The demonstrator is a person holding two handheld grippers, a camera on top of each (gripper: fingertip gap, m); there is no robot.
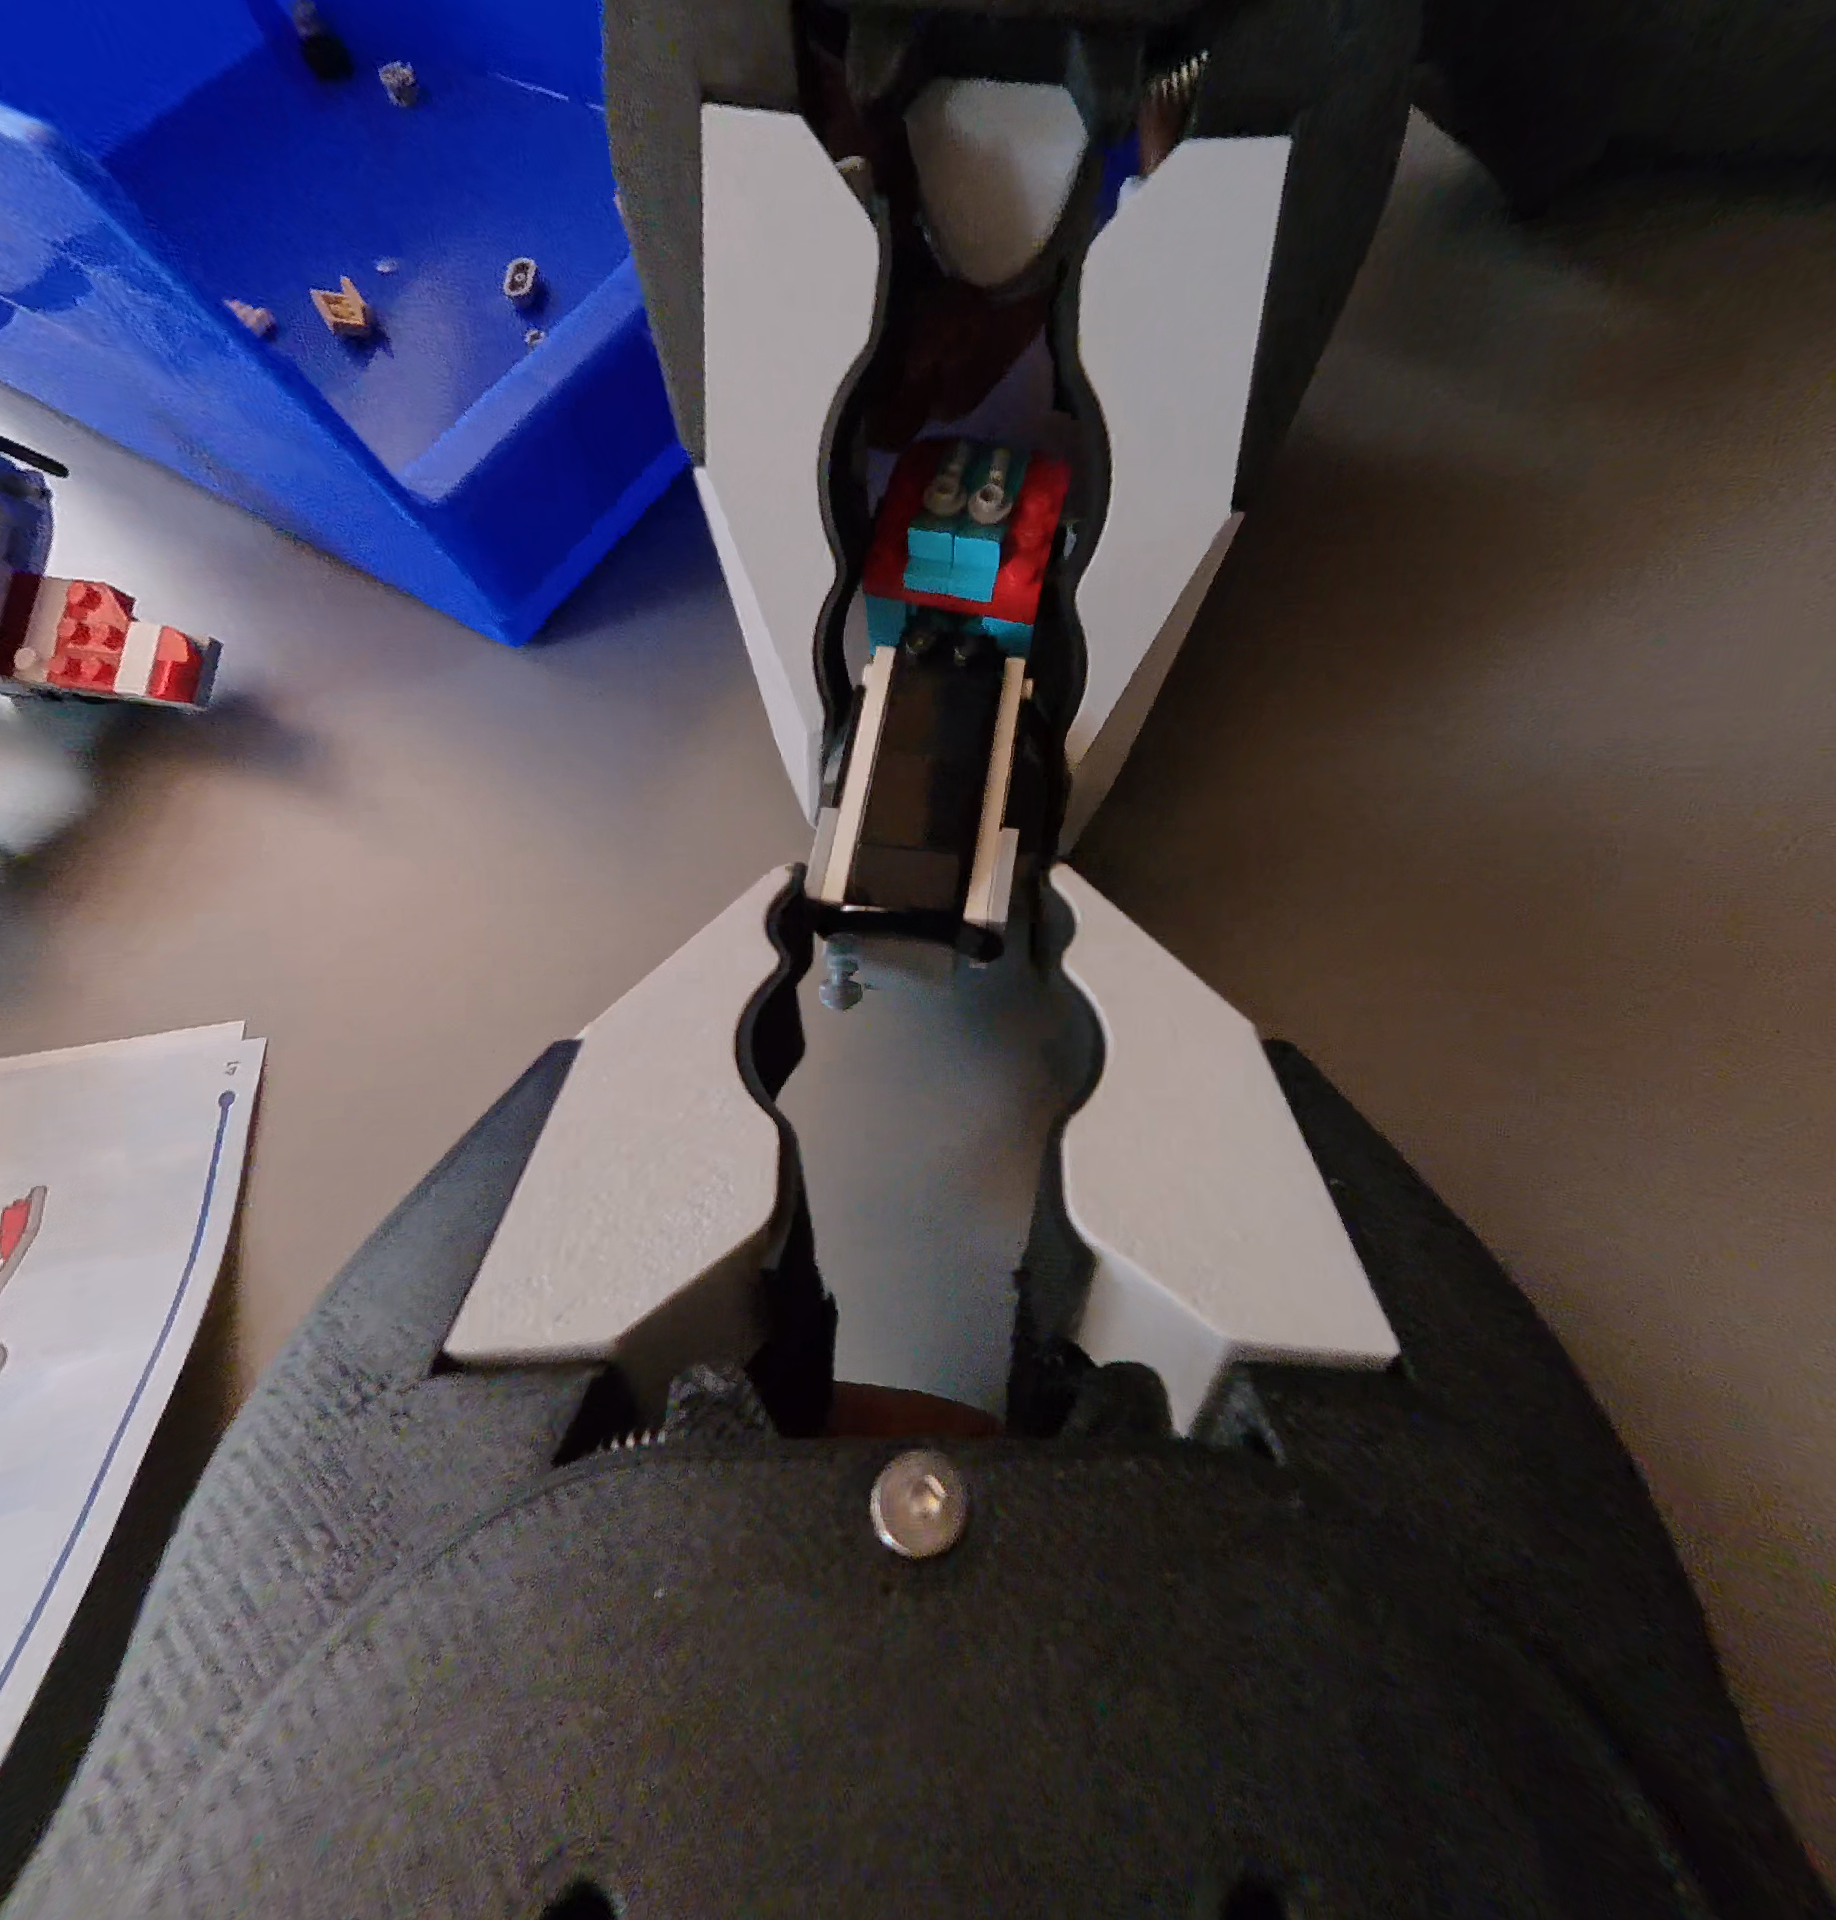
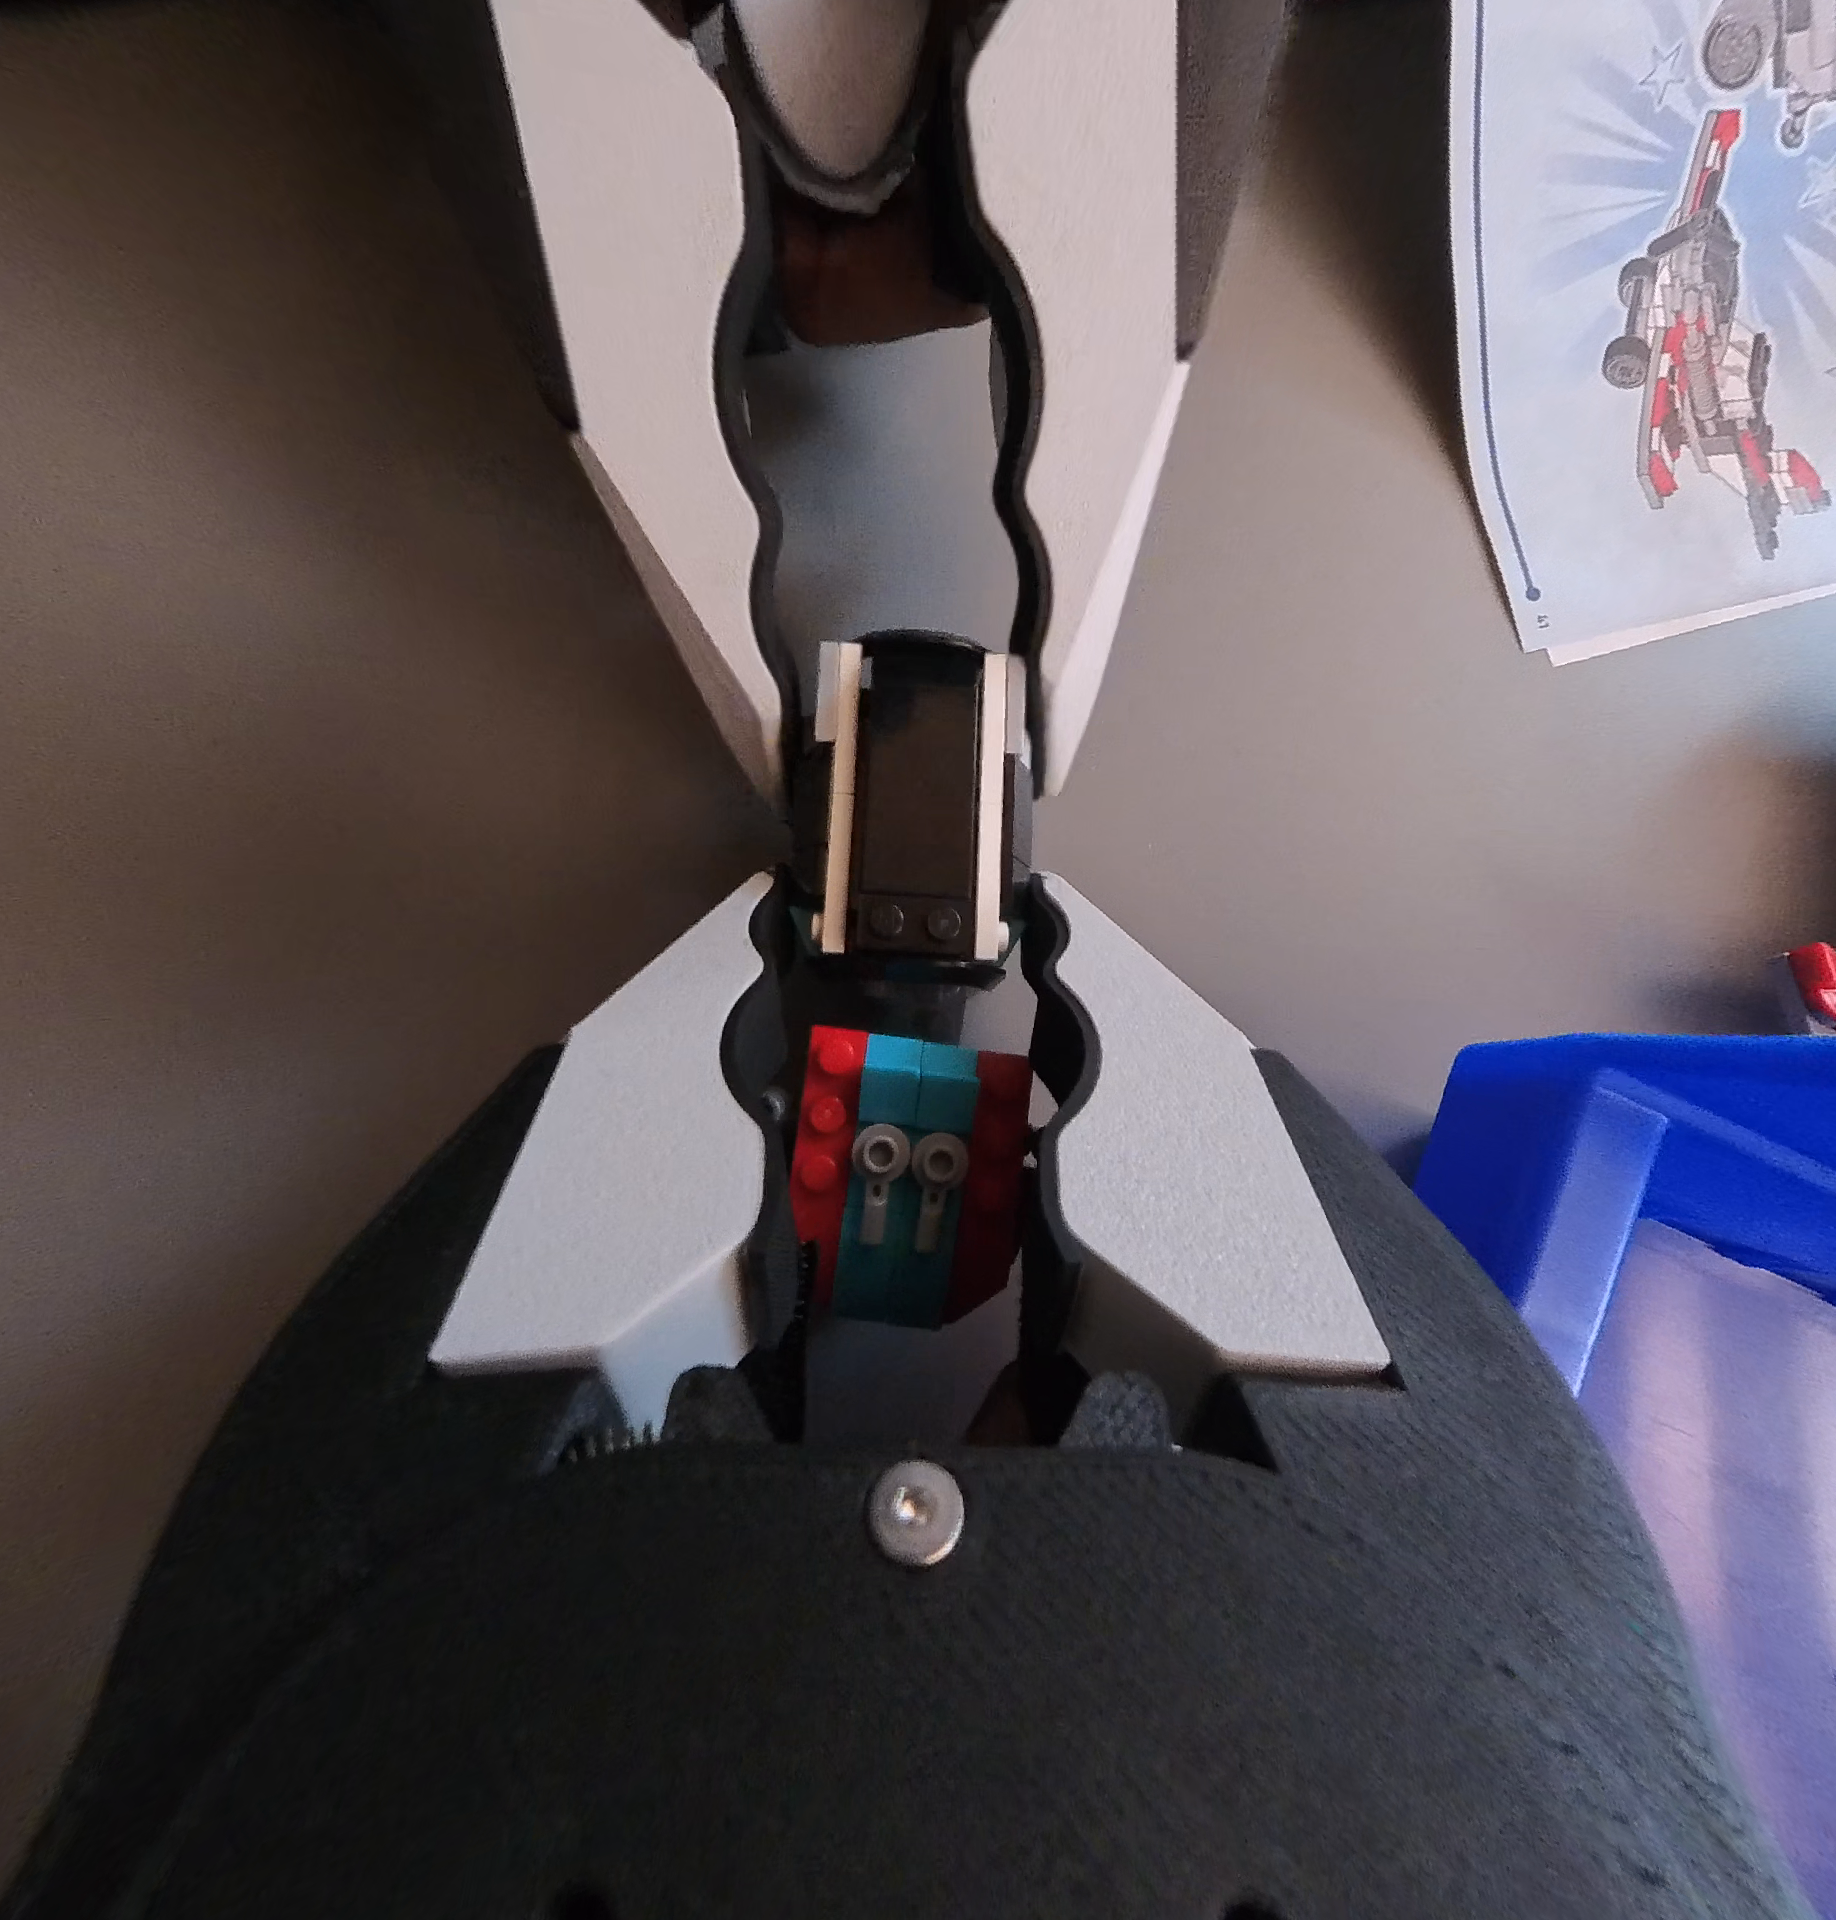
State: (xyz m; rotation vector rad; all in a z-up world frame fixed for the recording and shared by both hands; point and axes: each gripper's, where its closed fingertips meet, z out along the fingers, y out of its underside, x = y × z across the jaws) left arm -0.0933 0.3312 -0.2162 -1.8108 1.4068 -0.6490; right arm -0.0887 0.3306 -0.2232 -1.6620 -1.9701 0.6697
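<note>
1. The brick model [image 2: 914, 1039] hung between my two grippers above the grey table [image 1: 1516, 727], which I saw beneath it in both wrist views. It had a black middle edged with white strips at one end and red and teal bricks with two small grey pieces at the other.
2. My right gripper [image 2: 914, 904] was pinching the red and teal end; the bricks sat deep between its wavy black pads, which pressed on both sides.
3. My left gripper [image 1: 919, 894] had its fingertips [image 1: 779, 914] at the black and white end. Its jaws were part-way apart, and I could not tell whether the pads pressed on the model or only stood beside it.
4. The two grippers faced each other tip to tip, nearly touching.
5. A blue bin [image 1: 301, 312] with a few small loose bricks stood near on the table.
6. A second, partly built red and white brick model [image 1: 114, 644] lay just beside the bin.
7. A printed instruction sheet [image 2: 1662, 312] lay flat on the table, well apart from the grippers.
</note>
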